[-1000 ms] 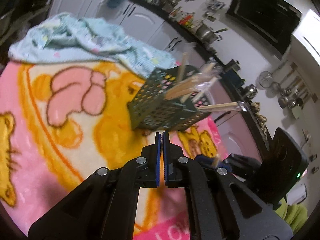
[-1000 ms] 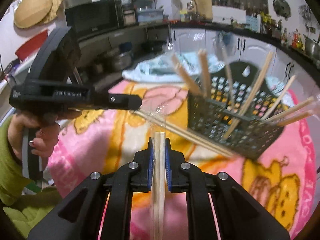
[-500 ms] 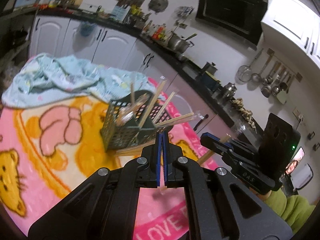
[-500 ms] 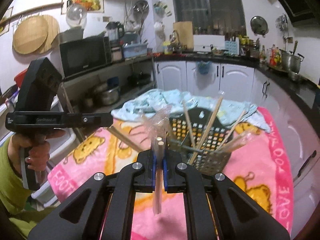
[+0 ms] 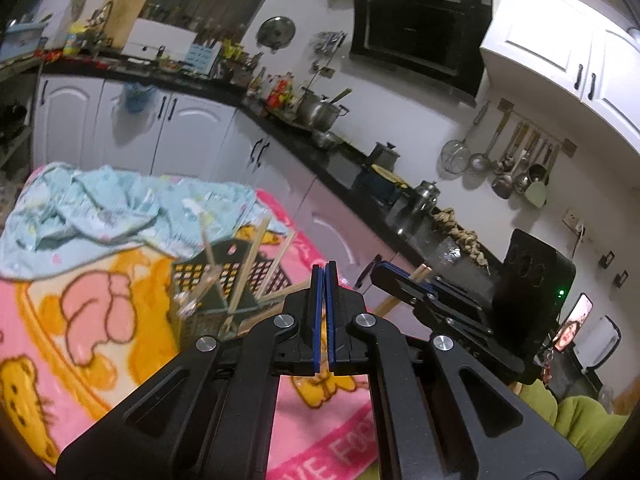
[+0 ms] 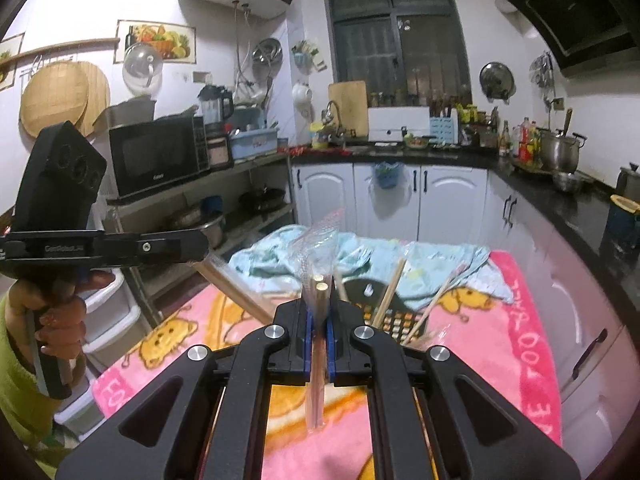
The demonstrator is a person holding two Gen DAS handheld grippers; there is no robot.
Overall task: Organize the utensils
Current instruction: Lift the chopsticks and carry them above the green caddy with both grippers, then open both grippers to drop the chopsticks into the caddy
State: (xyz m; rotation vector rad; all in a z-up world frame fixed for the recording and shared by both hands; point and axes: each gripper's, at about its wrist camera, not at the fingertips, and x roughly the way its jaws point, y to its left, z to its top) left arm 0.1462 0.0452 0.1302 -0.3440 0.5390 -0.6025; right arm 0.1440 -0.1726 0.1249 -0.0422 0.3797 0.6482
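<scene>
Chopsticks (image 6: 319, 344) clamped in R tool (image 6: 319, 312); blanket (image 6: 532, 312) reads "LOVE".

White kitchen cabinets (image 6: 436, 196), black countertop (image 6: 560, 204), dark window (image 6: 400, 32), white walls.

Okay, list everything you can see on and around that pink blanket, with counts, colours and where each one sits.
blanket: one, pink with yellow bears, covers the work surface.
cloth: one, pale blue, crumpled at the blanket's far end.
basket: one, dark perforated, on the blanket.
loose chopsticks: several, light wood, leaning in the basket.
wrapped chopsticks: one pair, light wood in clear plastic, clamped in the right gripper.
microwave: one, black, side shelf.
pot: one, steel, counter.
left gripper: black, blue pads, shut, apparently empty.
right gripper: black, blue pads.
hand: one, holding the left gripper's handle.
</scene>
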